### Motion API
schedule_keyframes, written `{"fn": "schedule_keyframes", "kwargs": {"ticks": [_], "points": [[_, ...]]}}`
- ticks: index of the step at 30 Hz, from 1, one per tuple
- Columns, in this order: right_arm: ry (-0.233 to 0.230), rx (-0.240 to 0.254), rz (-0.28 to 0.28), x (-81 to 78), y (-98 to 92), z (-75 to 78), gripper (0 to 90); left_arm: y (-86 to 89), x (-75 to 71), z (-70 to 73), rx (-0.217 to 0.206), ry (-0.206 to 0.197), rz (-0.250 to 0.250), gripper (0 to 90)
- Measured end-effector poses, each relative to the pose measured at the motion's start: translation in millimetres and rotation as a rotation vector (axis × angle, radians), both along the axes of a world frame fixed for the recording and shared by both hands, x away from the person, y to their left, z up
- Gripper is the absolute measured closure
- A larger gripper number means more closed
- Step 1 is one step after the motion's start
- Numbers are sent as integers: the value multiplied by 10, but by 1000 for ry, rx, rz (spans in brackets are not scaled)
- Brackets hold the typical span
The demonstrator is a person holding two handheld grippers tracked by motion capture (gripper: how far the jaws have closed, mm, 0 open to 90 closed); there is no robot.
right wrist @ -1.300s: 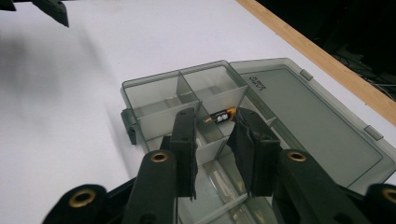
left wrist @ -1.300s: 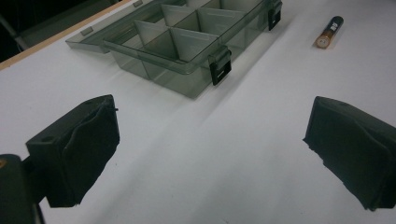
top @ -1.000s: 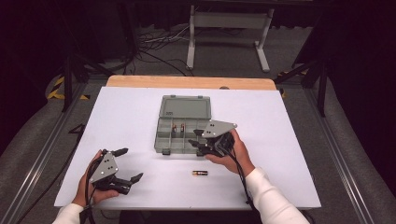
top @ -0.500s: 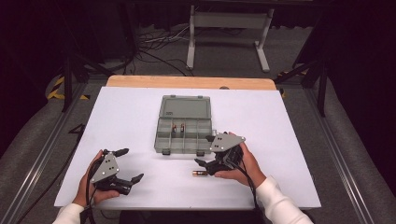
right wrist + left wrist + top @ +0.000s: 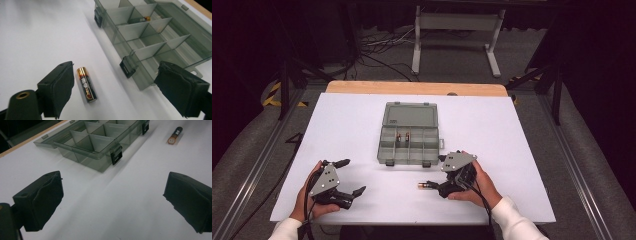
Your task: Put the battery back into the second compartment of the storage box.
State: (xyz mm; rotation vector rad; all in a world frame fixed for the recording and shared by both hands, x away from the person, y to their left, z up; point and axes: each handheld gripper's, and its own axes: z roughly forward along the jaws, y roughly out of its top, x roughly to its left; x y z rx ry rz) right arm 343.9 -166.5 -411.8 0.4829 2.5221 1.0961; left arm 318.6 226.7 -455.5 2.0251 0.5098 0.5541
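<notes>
battery (image 5: 86, 85) | black-gold label, writing unreadable | right gripper (image 5: 113, 93) open

Glossy metal-look battery (image 5: 86, 85); translucent smoky plastic box (image 5: 150, 45) — matt white tabletop (image 5: 362, 125)

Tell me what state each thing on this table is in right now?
Organizer box: lid open, lying flat behind it; two batteries inside.
Loose battery: lying flat on the table, not gripped.
Right hand-held gripper: jaws wide, just been opening, battery lying between them near one pad.
Left hand-held gripper: open, nothing between its jaws.
</notes>
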Motion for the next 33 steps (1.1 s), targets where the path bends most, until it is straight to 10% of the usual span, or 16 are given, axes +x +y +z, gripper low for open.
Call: {"fn": "schedule_keyframes", "kwargs": {"ticks": [13,33], "points": [[90,-42,45,-61,26,-170,213,9,-3,5,-5,-3,-1,26],[209,-114,137,-7,250,-361,599,2,6,3,9,-5,-3,28]]}}
